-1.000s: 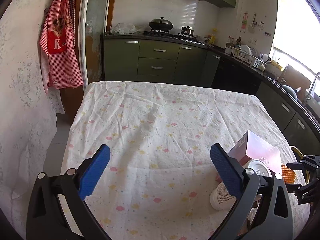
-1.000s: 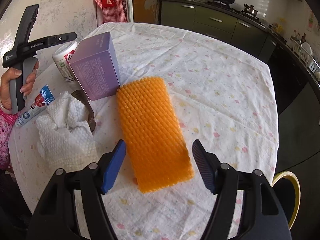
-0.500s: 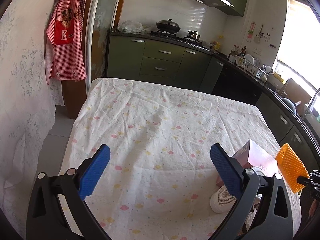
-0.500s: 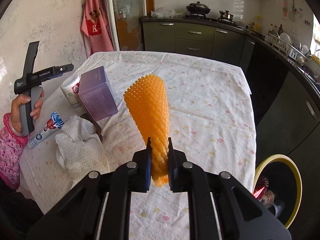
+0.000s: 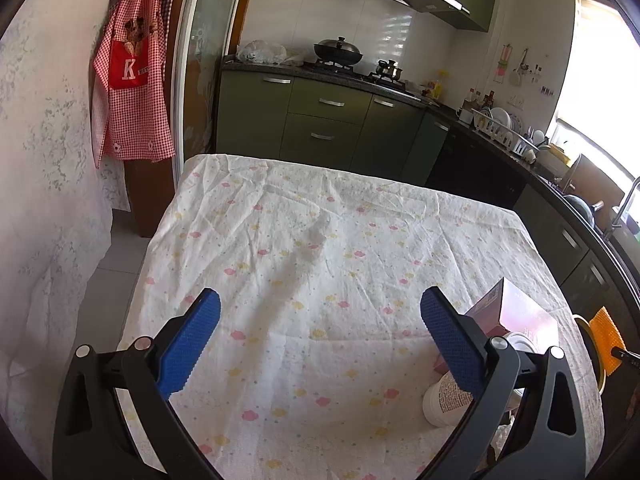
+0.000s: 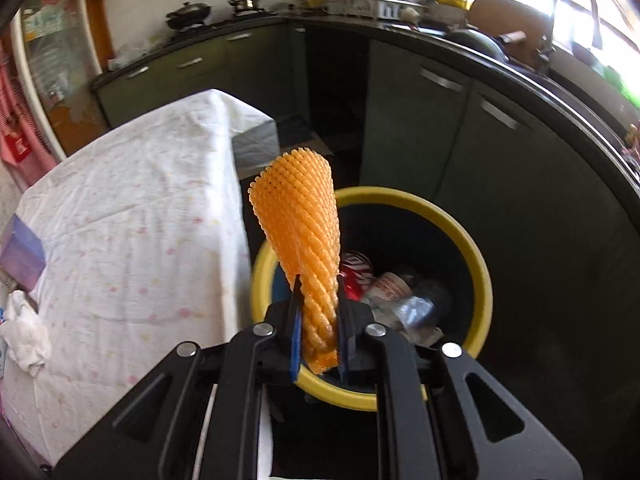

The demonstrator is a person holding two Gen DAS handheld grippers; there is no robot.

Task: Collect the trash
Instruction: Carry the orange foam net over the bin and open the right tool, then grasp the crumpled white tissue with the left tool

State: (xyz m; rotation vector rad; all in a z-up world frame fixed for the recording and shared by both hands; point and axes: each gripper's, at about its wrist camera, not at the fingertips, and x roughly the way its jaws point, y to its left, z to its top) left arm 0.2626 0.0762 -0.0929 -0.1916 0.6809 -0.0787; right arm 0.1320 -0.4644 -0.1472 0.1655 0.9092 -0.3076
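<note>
Fingers (image 6: 297, 312) of the right gripper (image 6: 318, 316) have just closed and pinch the orange foam net (image 6: 298, 216) at its lower end — net stands up over the yellow-rimmed bin (image 6: 476, 264) beside the table (image 6: 132, 216). Left gripper (image 5: 320, 340) hangs wide open over the tablecloth, nothing between its pads — purple box (image 5: 516, 312) near its right finger.

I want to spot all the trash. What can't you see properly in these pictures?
- Left wrist view: the white bottle and purple box are partly hidden behind the left tongs' right finger.
- Left wrist view: the orange foam net is cut off near the picture edge.
- Right wrist view: the bin's contents are dark, partly behind the net and right tongs.
</note>
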